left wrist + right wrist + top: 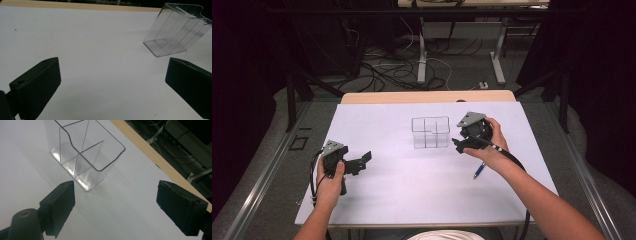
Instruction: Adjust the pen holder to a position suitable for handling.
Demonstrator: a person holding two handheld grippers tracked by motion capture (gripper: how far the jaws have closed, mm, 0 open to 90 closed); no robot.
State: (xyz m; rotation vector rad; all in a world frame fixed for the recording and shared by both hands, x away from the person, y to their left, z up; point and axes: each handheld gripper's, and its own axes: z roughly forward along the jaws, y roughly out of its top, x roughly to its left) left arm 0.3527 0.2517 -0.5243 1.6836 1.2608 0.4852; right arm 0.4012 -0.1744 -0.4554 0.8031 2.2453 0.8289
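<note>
The organizer [430, 132] stands between grippers, pen [478, 170] nearer right.

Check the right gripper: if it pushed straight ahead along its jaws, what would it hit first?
Probably the clear divided organizer. The right gripper stands open with nothing between its jaws; the box's near corner lies just ahead, toward the left jaw. Depth is unclear, so it might only graze it.

- A clear plastic organiser box [430, 132] with thin inner dividers stands upright on the white worktop [402, 185], its open top facing up.
- Its dividers split it into several compartments; one wall has a stepped, lower cut in the rim.
- It sits toward the far edge of the worktop, a little right of the middle, well away from the near edge.
- It looks empty.
</note>
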